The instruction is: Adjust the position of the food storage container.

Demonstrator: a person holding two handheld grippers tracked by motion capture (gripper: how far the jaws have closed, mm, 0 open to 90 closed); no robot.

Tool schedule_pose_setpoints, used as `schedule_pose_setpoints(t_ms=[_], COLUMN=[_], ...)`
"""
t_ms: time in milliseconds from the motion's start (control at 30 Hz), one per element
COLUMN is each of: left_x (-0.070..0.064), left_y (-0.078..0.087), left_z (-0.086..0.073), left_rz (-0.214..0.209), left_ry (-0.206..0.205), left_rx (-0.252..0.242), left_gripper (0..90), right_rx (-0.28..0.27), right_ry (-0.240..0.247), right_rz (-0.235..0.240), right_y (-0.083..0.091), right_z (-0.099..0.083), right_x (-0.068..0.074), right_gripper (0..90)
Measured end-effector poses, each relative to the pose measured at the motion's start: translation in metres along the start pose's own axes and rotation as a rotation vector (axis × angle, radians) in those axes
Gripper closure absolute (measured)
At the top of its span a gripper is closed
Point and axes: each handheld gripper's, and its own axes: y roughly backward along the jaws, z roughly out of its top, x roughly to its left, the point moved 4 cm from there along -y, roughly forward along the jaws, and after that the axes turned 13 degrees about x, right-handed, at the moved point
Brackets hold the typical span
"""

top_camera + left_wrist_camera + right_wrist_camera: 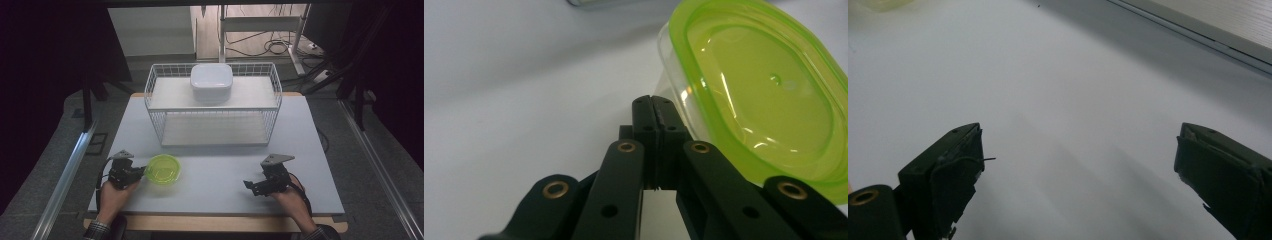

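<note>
A clear container with a lime-green lid point(162, 170) sits on the white table point(225, 165) at the front left. My left gripper point(141, 171) rests just to its left, held in a hand. In the left gripper view its jaws are pressed together at the tips point(654, 107), nothing between them, right beside the container's clear wall point(764, 95). At the front right my right gripper point(250, 186) lies low over bare table. Its jaws stand wide apart point(1078, 150) with only tabletop between them.
A white wire basket shelf point(150, 95) stands across the middle back of the table, its lower level open toward me. A white lidded box point(211, 82) sits on its top level. Dark floor and metal rails flank the table.
</note>
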Motion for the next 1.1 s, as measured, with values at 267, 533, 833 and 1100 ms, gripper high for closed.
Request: schedule_pose_setpoints(t_ms=[267, 533, 833, 1100], left_x=[-0.008, -0.023, -0.051, -0.077], left_y=[-0.007, -0.015, -0.03, -0.044], left_z=[-0.001, 0.003, 0.012, 0.016], left_rz=[-0.063, -0.11, -0.134, -0.142], left_ry=[-0.023, -0.07, -0.158, -0.251], left_rx=[0.038, 0.058, 0.084, 0.125], left_gripper=[89.8, 89.8, 89.7, 89.7], right_rx=[0.003, 0.007, 0.011, 0.012], right_ry=[0.005, 0.006, 0.008, 0.011], right_rz=[-0.002, -0.003, -0.004, -0.005], right_y=[-0.001, -0.001, -0.002, -0.003], right_z=[0.0, 0.0, 0.0, 0.0], right_x=[0.0, 0.0, 0.0, 0.001], right_gripper=[6.1, 6.1, 6.0, 6.1])
